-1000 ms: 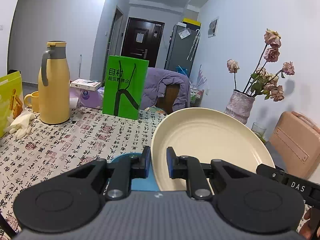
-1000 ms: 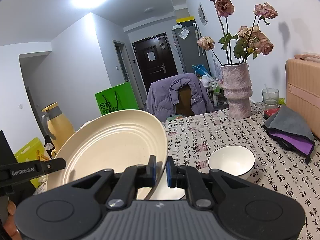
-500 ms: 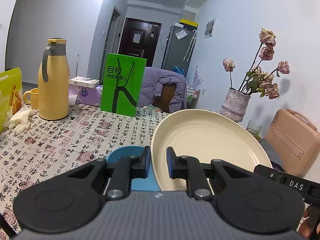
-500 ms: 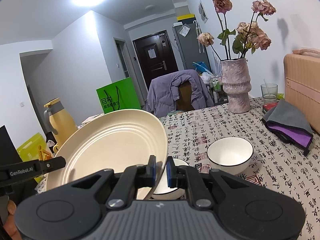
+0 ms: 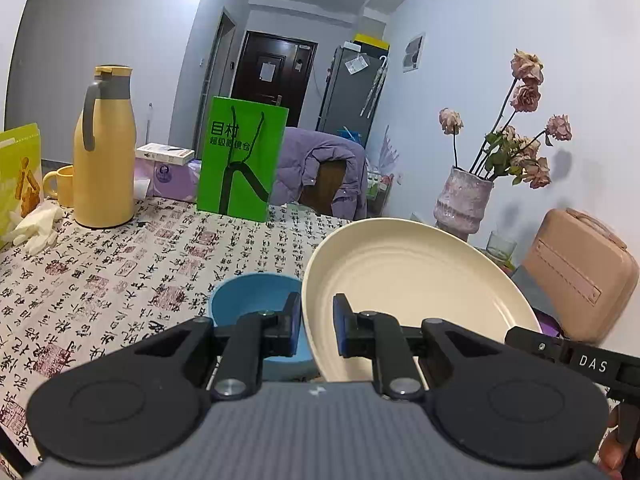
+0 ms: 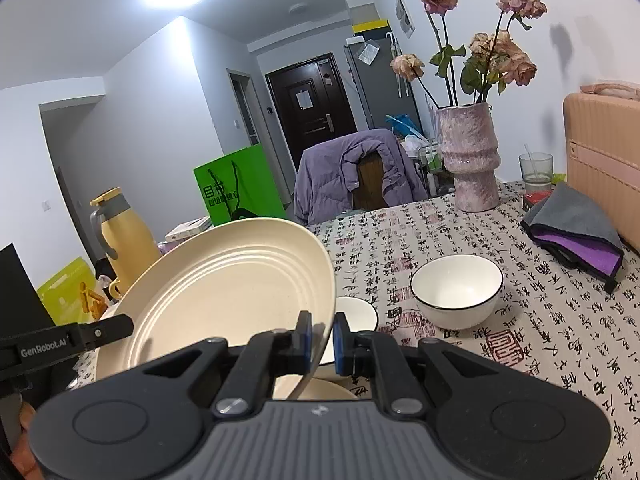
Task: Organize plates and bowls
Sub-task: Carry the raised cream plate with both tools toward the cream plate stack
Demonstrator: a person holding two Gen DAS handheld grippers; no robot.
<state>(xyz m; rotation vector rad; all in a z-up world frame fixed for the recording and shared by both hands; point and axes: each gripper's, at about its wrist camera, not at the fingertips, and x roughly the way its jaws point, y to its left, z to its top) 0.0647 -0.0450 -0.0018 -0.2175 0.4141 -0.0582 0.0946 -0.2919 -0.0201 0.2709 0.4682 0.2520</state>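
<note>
Left wrist view: our left gripper [image 5: 316,326] clamps the near-left rim of the cream plate [image 5: 412,292], held tilted above the tablecloth [image 5: 120,264]; a blue bowl [image 5: 252,300] sits just left.

Right wrist view: our right gripper [image 6: 319,338] pinches the cream plate's right rim [image 6: 224,292]; a white bowl [image 6: 456,290] rests to the right.

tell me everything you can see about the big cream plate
The cream plate is large, round and shallow, matte like plastic or melamine, with concentric ridges stepping into its well. It looks empty and clean. It is held off the table, tilted, with the left gripper clamped on one edge of its rim and the right gripper on the opposite edge. Nothing else visibly touches it.
</note>
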